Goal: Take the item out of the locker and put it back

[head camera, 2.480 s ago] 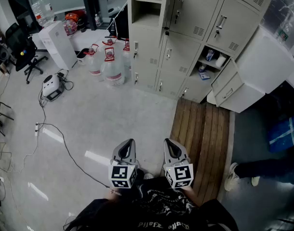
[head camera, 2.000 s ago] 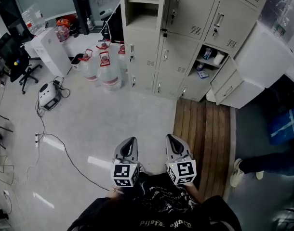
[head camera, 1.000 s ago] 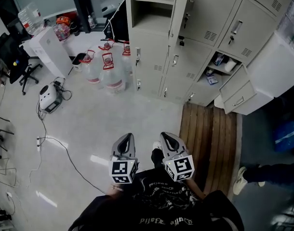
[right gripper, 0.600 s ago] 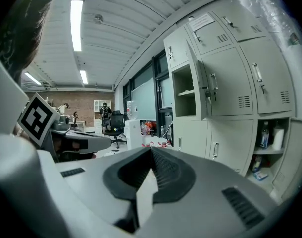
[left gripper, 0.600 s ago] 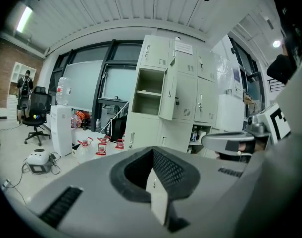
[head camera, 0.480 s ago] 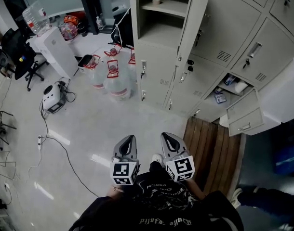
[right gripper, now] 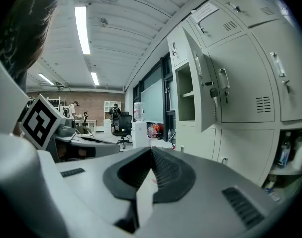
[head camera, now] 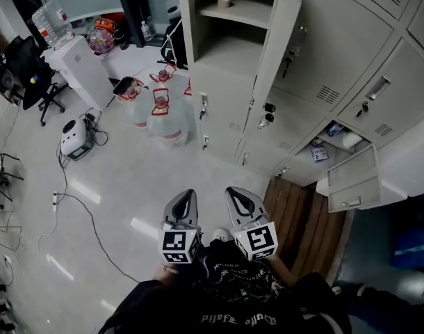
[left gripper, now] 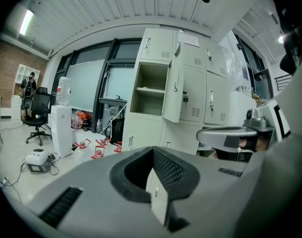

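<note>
The left gripper is closed, its jaws flat against each other with nothing in them. The right gripper, just beside it, is the same: jaws together and empty. Both are held close in front of the person's dark shirt and point toward the lockers. Each has its marker cube at the end nearest the body.

Under them is pale floor. To the right of the right gripper, a strip of wooden planks runs up to the foot of the lockers.

Far ahead, well apart from both grippers, one locker stands open with its door swung out to the right. A small pale roll lies on its upper shelf. Lower down on the right, a second compartment is open too, its low door hanging outward. A few small things sit inside, one white and one blue and white, but they are too small for me to name. I cannot tell which of these is the item meant.

Left of the open locker, water jugs with red tops stand on the floor against the lockers. Further left is a white box, and beyond it a black chair. On the near-left floor sits a small white machine, with a cable trailing across the floor near it.
</note>
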`<action>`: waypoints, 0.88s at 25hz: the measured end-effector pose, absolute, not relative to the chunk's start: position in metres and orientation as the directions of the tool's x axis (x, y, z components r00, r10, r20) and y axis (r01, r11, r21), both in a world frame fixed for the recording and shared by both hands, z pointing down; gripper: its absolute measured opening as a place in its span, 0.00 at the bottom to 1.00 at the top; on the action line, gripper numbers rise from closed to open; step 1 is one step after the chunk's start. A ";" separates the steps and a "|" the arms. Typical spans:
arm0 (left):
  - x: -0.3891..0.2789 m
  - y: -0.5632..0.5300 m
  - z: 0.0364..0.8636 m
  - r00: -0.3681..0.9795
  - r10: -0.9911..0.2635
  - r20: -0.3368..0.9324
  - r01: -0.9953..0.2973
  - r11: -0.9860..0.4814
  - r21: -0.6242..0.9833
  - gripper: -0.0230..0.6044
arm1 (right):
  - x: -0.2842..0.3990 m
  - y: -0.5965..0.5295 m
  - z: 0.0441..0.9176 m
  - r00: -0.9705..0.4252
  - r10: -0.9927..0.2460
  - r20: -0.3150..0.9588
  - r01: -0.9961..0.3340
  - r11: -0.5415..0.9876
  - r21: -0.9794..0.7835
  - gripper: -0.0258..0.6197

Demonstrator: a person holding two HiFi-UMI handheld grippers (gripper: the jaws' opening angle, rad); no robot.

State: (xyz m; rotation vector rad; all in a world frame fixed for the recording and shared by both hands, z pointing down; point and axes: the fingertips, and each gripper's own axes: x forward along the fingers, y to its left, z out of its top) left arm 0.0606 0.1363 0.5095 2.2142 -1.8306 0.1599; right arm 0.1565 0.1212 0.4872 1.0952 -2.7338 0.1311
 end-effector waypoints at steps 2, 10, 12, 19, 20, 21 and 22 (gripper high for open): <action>0.065 0.131 0.510 0.200 -0.946 0.254 -0.977 -0.173 0.126 0.05 | 0.158 0.114 0.486 -0.710 -0.672 0.208 -0.690 0.724 -0.016 0.05; 0.062 0.110 0.509 0.199 -0.946 0.256 -0.978 -0.173 0.120 0.05 | 0.144 0.096 0.471 -0.736 -0.650 0.189 -0.664 0.748 -0.014 0.05; 0.061 0.101 0.508 0.213 -0.944 0.252 -0.975 -0.188 0.118 0.05 | 0.140 0.090 0.471 -0.735 -0.649 0.196 -0.663 0.749 -0.007 0.05; 0.039 0.051 0.504 0.254 -0.942 0.221 -0.966 -0.235 0.108 0.05 | 0.111 0.045 0.464 -0.720 -0.677 0.153 -0.679 0.733 0.041 0.05; 0.035 0.042 0.503 0.254 -0.943 0.214 -0.966 -0.237 0.106 0.05 | 0.106 0.036 0.464 -0.717 -0.681 0.150 -0.683 0.729 0.045 0.05; 0.029 0.032 0.501 0.254 -0.945 0.204 -0.966 -0.237 0.103 0.05 | 0.102 0.028 0.464 -0.711 -0.686 0.150 -0.689 0.724 0.045 0.05; 0.023 0.023 0.499 0.256 -0.947 0.194 -0.966 -0.240 0.099 0.05 | 0.097 0.019 0.464 -0.705 -0.692 0.154 -0.696 0.717 0.038 0.05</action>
